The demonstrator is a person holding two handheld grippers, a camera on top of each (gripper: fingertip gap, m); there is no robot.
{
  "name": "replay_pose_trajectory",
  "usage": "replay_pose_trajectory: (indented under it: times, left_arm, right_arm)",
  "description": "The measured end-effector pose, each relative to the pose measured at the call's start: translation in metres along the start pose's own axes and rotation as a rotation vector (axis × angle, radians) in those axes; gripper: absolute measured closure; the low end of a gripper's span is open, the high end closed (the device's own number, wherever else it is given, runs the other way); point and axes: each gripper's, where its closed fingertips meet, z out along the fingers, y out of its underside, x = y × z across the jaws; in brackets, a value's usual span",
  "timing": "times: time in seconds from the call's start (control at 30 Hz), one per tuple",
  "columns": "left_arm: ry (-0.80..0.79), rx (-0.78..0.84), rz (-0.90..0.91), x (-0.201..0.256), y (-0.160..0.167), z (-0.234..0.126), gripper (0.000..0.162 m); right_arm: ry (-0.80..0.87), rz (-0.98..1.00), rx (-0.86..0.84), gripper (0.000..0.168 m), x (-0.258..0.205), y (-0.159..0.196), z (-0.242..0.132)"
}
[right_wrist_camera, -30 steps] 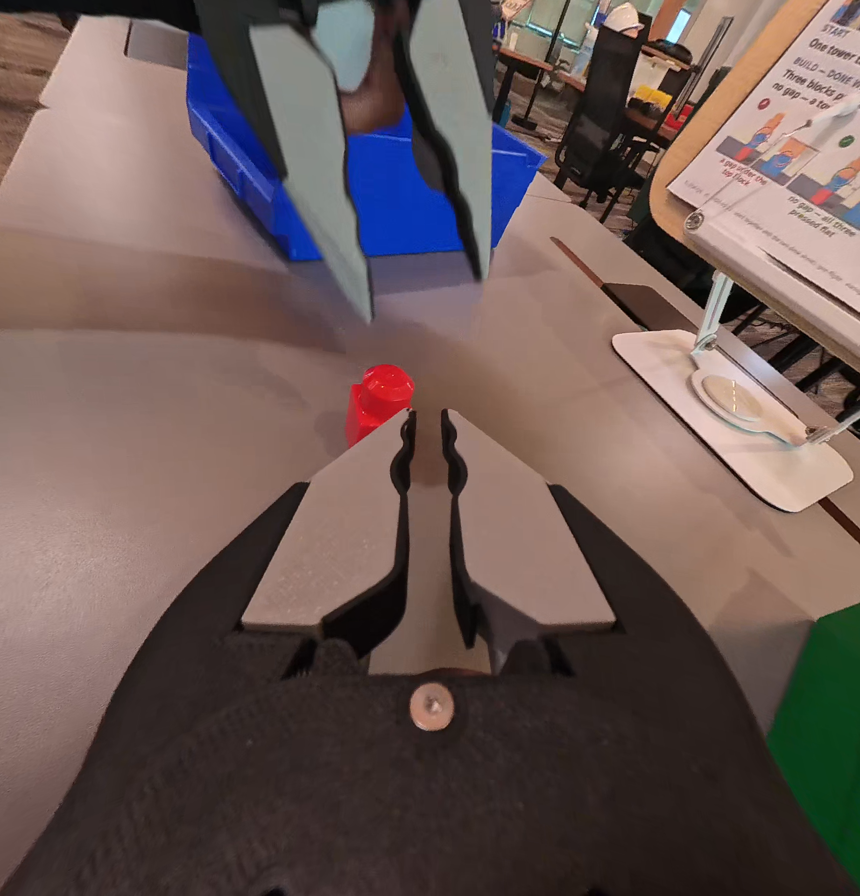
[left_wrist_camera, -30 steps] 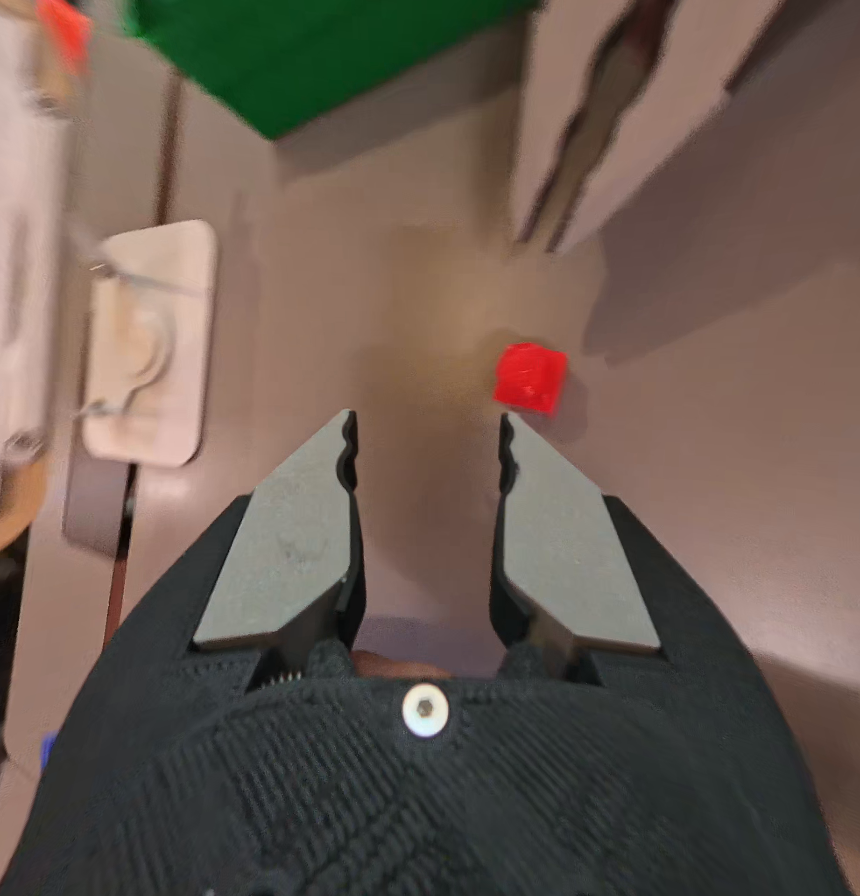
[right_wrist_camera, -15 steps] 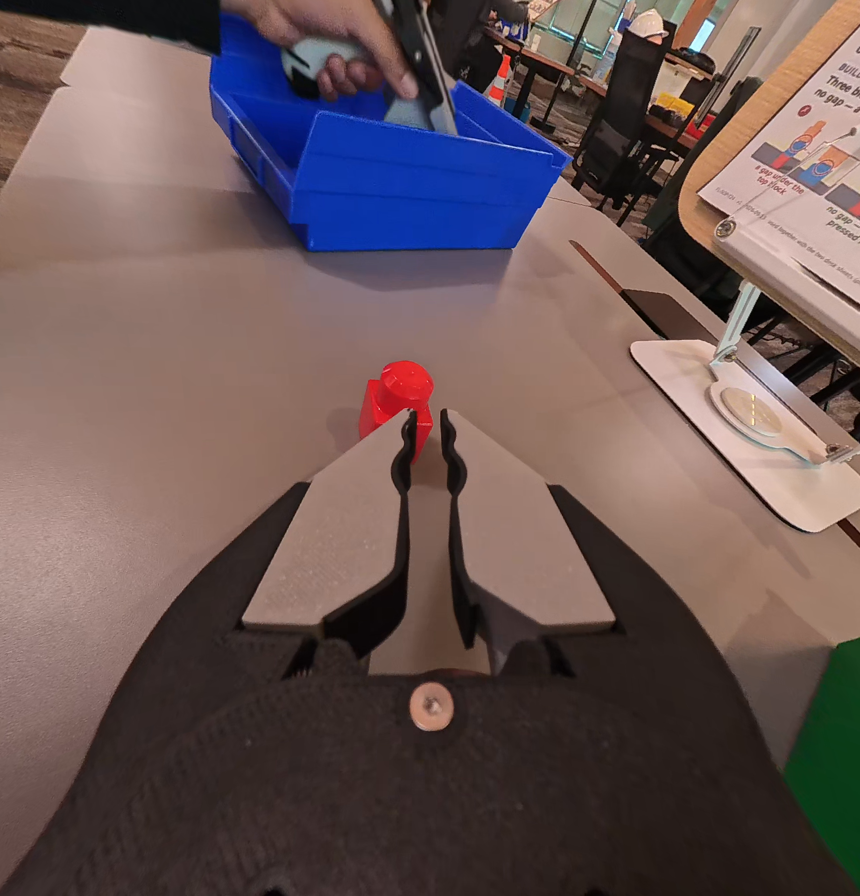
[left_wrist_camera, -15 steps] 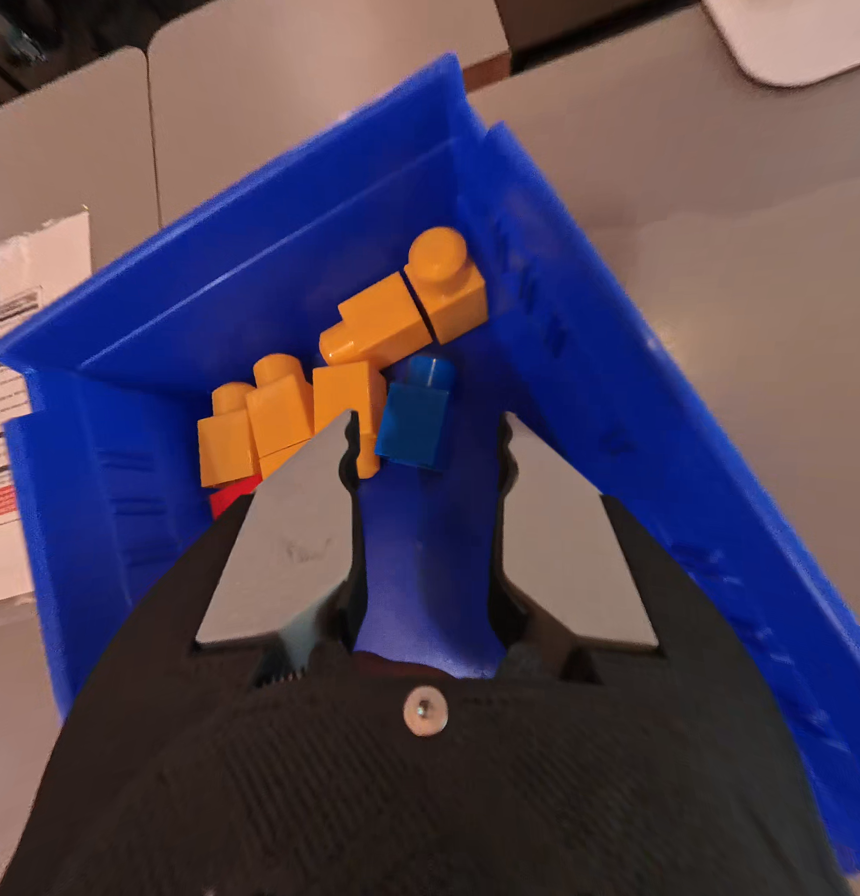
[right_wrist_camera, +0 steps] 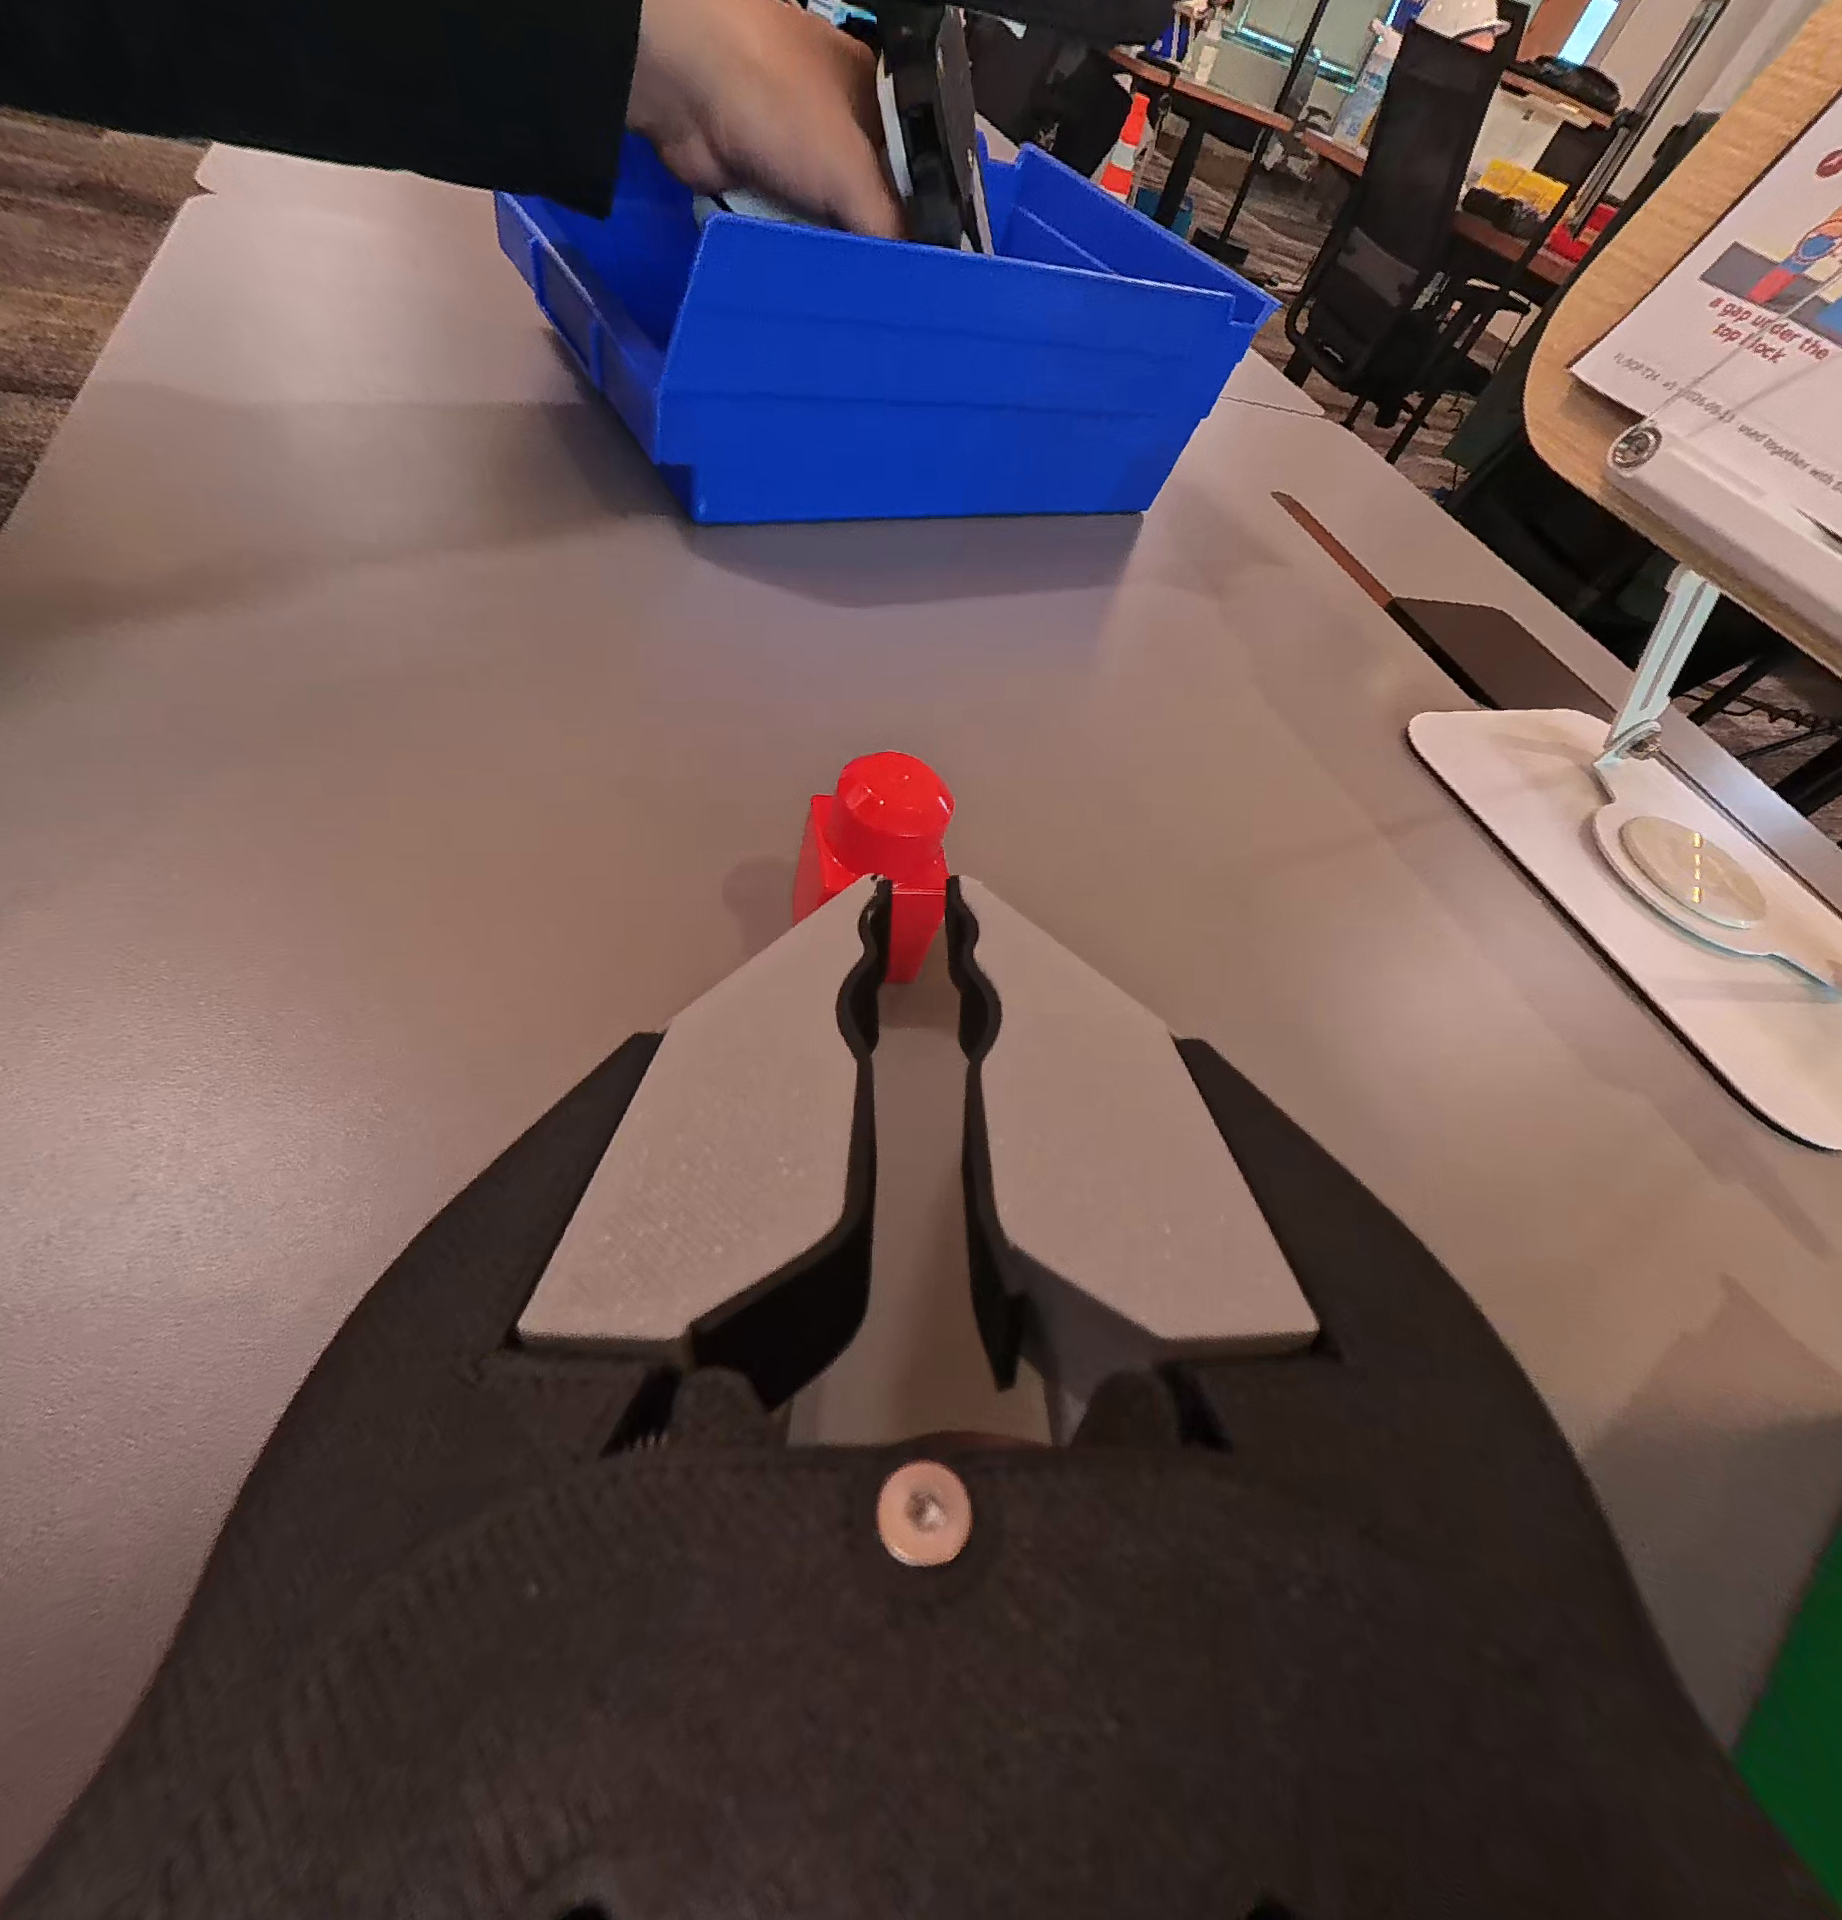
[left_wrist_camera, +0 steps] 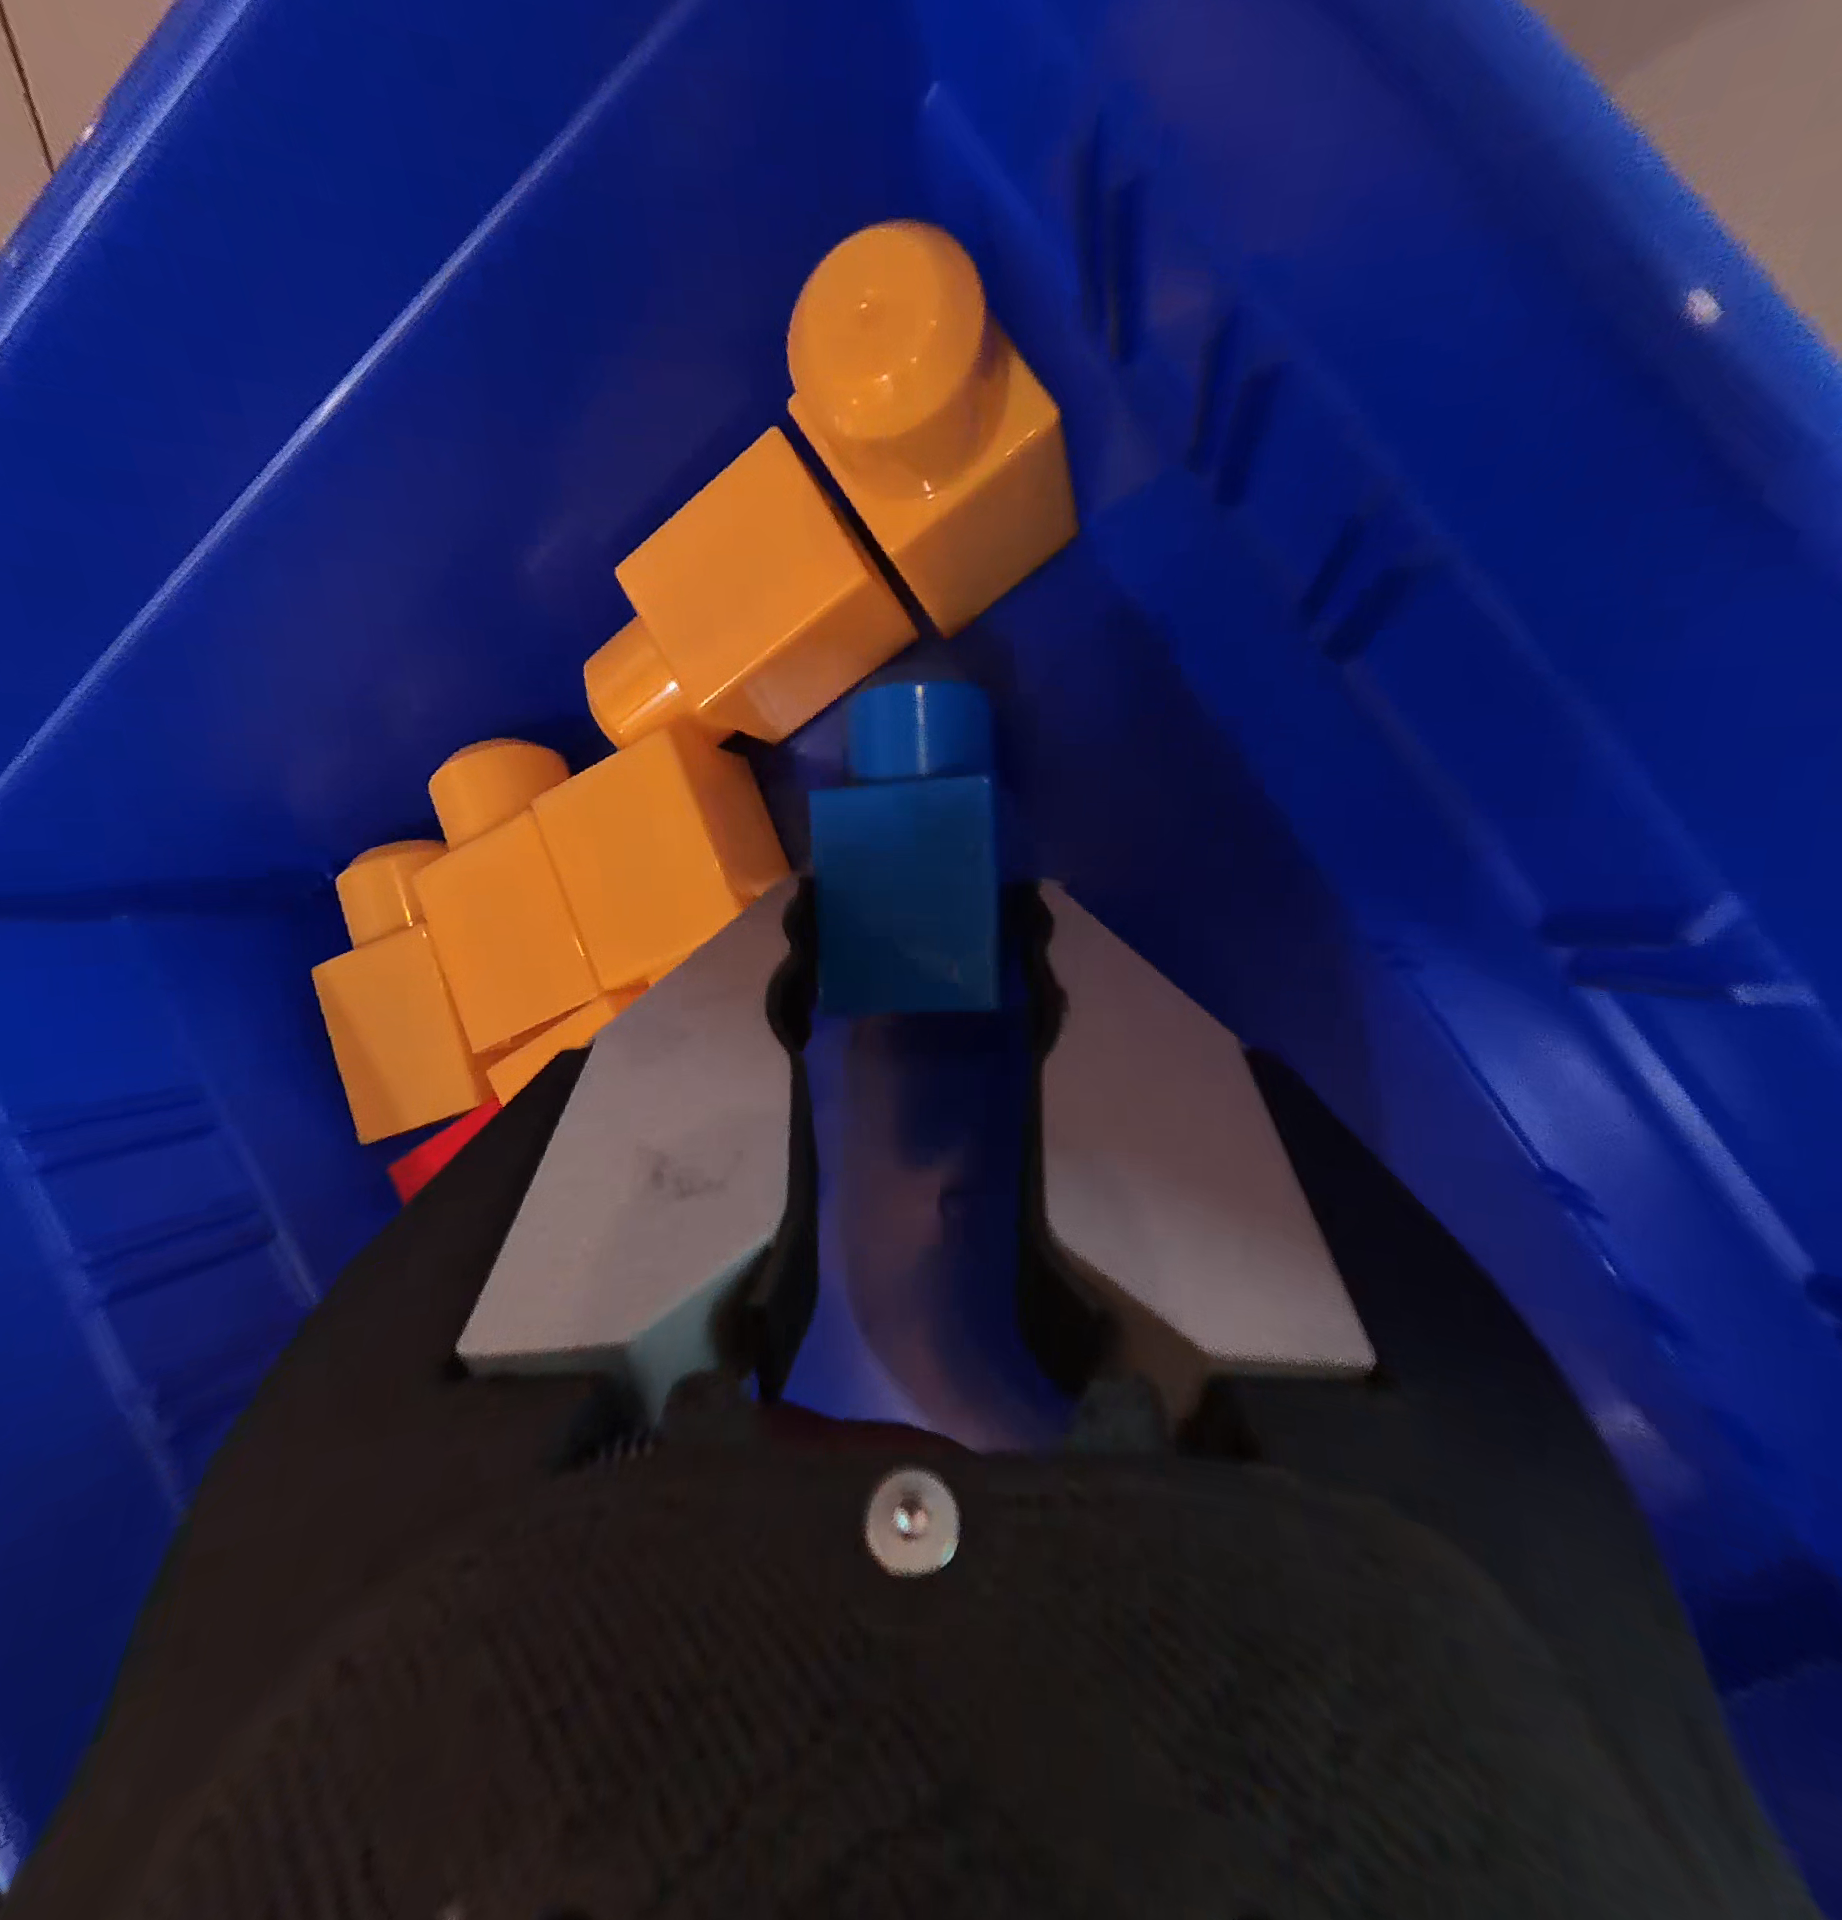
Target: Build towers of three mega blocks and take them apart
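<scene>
Right gripper [right_wrist_camera: 912, 914]: nearest, low over the grey table [right_wrist_camera: 325, 831]; jaws nearly together with a narrow gap, gripping nothing.
Red block [right_wrist_camera: 875, 862]: upright on the table just beyond those tips, stud up, nothing stacked on it.
Left gripper [left_wrist_camera: 912, 935]: far off inside the blue bin [right_wrist_camera: 896, 384], jaws either side of a blue block [left_wrist_camera: 906, 894]; whether they already pinch it is unclear.
Orange blocks [left_wrist_camera: 751, 613]: loose in the bin's far left corner, beside the blue one.
Progress: probably the first tower's base only; two blocks remain to stack, then dismantling.
</scene>
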Motion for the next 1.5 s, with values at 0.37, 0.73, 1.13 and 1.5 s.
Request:
replay_pose_trajectory:
  times: [0.37,0.73,1.13,1.5]
  left_arm:
    - [0.188,0.351,-0.039,0.013,-0.032,-0.101,0.125]
    - [0.822,0.845,0.321,0.282,-0.069,-0.232,0.126]
    - [0.987,0.927,0.355,0.365,-0.072,-0.212,0.126]
    - [1.030,0.902,0.284,0.363,-0.068,-0.208,0.127]
  right_arm:
    - [-0.006,0.040,0.047,0.159,0.003,-0.010,-0.006]
    - [-0.153,0.252,0.330,0.126,0.000,-0.057,-0.030]
    - [-0.300,0.471,0.469,0.123,0.010,-0.069,-0.045]
    - [-0.250,0.405,0.372,0.135,0.004,-0.060,-0.033]
